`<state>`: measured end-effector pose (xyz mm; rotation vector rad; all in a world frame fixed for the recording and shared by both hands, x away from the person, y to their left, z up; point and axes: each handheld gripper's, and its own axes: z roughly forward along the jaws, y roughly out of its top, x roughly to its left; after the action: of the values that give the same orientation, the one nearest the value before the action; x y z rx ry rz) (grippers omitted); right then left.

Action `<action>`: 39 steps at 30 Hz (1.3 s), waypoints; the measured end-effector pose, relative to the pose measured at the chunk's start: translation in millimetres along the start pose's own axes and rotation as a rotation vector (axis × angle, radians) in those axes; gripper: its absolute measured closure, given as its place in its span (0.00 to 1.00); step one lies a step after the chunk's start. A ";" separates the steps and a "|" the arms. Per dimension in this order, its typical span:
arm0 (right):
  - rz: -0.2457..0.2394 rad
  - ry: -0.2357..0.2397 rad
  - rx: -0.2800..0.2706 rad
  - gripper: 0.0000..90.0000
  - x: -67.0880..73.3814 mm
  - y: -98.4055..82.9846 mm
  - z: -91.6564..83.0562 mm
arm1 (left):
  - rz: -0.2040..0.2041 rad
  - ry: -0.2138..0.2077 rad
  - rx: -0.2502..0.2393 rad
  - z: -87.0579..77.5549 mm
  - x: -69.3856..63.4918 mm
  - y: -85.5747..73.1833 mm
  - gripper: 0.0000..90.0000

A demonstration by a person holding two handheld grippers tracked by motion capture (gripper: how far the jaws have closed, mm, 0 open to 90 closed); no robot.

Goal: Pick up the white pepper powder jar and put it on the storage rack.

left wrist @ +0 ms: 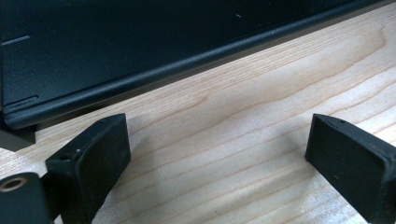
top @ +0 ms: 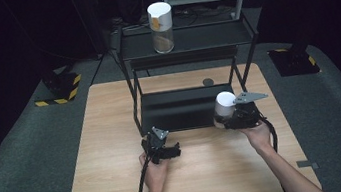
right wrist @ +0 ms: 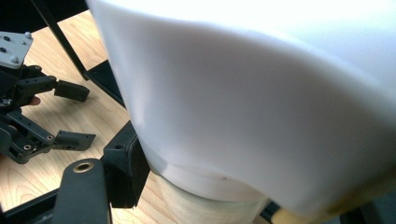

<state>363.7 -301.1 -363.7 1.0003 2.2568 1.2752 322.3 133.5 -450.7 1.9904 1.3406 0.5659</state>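
Observation:
A jar with a white lid [top: 223,103] hangs tilted just above the wooden table, at the front right corner of the black rack's bottom shelf [top: 175,109]. My right gripper [top: 231,119] is shut on it. In the right gripper view the jar [right wrist: 261,116] is very close, and the left finger [right wrist: 125,169] presses against its side below the lid. My left gripper [top: 174,150] rests low over the table in front of the rack, jaws open and empty. In the left gripper view, my left gripper [left wrist: 217,140] has only bare wood between its jaws. A second white-lidded jar [top: 161,26] stands on the rack's top shelf.
The black metal rack [top: 186,43] stands at the back middle of the wooden table [top: 114,174]. A small dark disc [top: 208,81] lies on the table behind the rack. Grey floor surrounds the table. The rack's front edge [left wrist: 140,79] runs just ahead of the left jaws.

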 end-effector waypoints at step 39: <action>-0.055 0.054 -0.059 0.34 -9.5 75.2 -41.8 | -0.003 0.000 -0.002 0.2 -0.2 -0.3 0.07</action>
<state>375.1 -307.1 -278.1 0.8867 2.2562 1.3520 322.2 133.3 -451.0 1.9869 1.3419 0.5656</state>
